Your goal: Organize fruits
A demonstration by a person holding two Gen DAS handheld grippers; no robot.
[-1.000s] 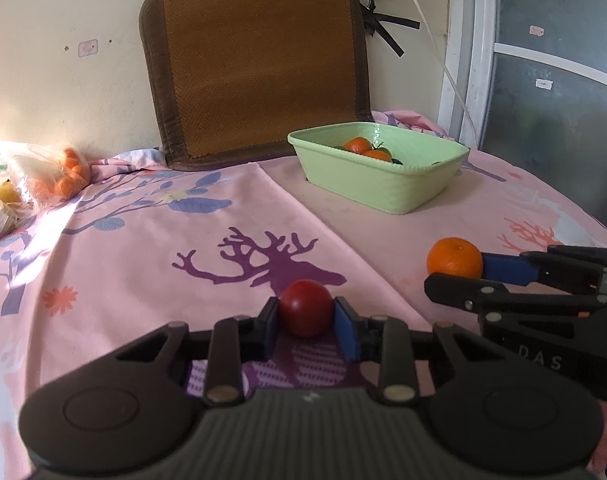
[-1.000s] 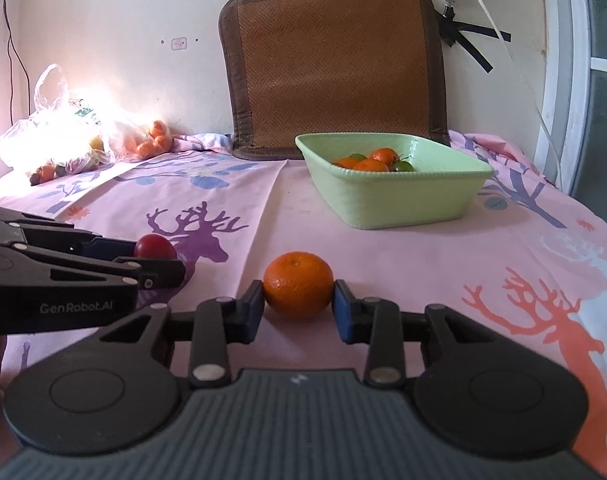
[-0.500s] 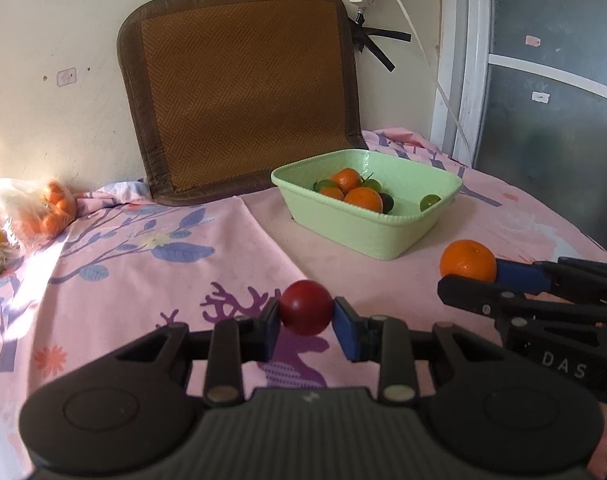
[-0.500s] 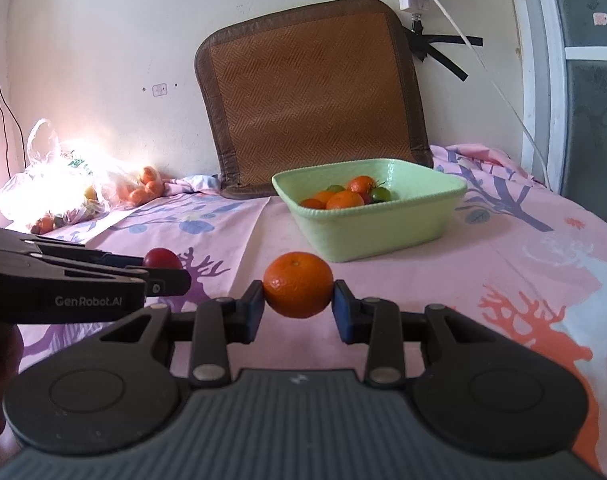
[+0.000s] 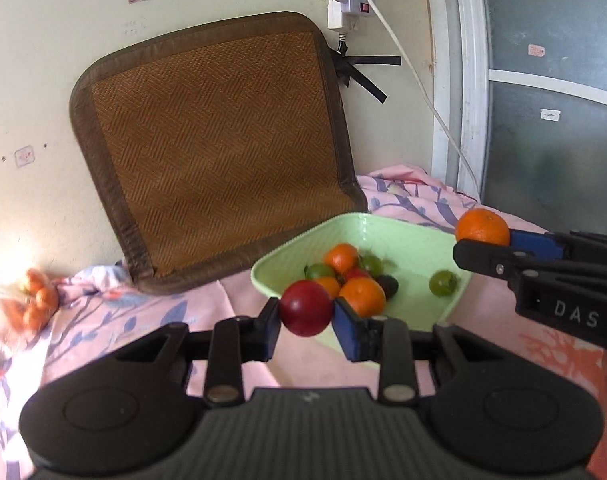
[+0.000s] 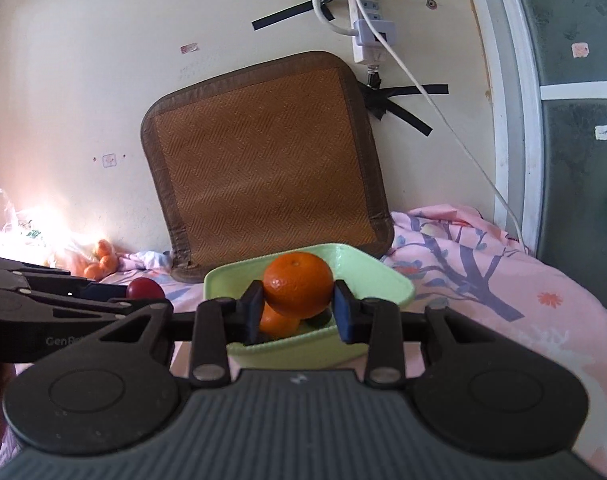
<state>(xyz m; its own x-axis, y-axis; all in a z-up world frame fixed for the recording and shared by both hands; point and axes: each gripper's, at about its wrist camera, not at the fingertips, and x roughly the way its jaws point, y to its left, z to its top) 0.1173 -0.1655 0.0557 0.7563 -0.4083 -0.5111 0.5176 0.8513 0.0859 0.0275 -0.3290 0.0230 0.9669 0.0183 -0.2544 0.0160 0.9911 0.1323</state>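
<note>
My left gripper (image 5: pixel 306 313) is shut on a red round fruit (image 5: pixel 306 307) and holds it in the air just before the near left rim of the green basket (image 5: pixel 403 236). My right gripper (image 6: pixel 298 304) is shut on an orange (image 6: pixel 298 284) and holds it above the basket (image 6: pixel 383 276). The basket holds several oranges and green fruits (image 5: pixel 361 295). The right gripper and its orange (image 5: pixel 482 227) show at the right of the left wrist view. The left gripper's red fruit (image 6: pixel 145 289) shows at the left of the right wrist view.
A brown woven mat (image 5: pixel 219 140) leans on the wall behind the basket. A plastic bag with oranges (image 6: pixel 99 262) lies at the far left by the wall. A power strip with a white cable (image 6: pixel 369 36) hangs above. The table has a pink patterned cloth (image 6: pixel 503 280).
Both grippers have risen and moved forward with their fruits. The basket is now much closer, under the right gripper and just ahead of the left one.
</note>
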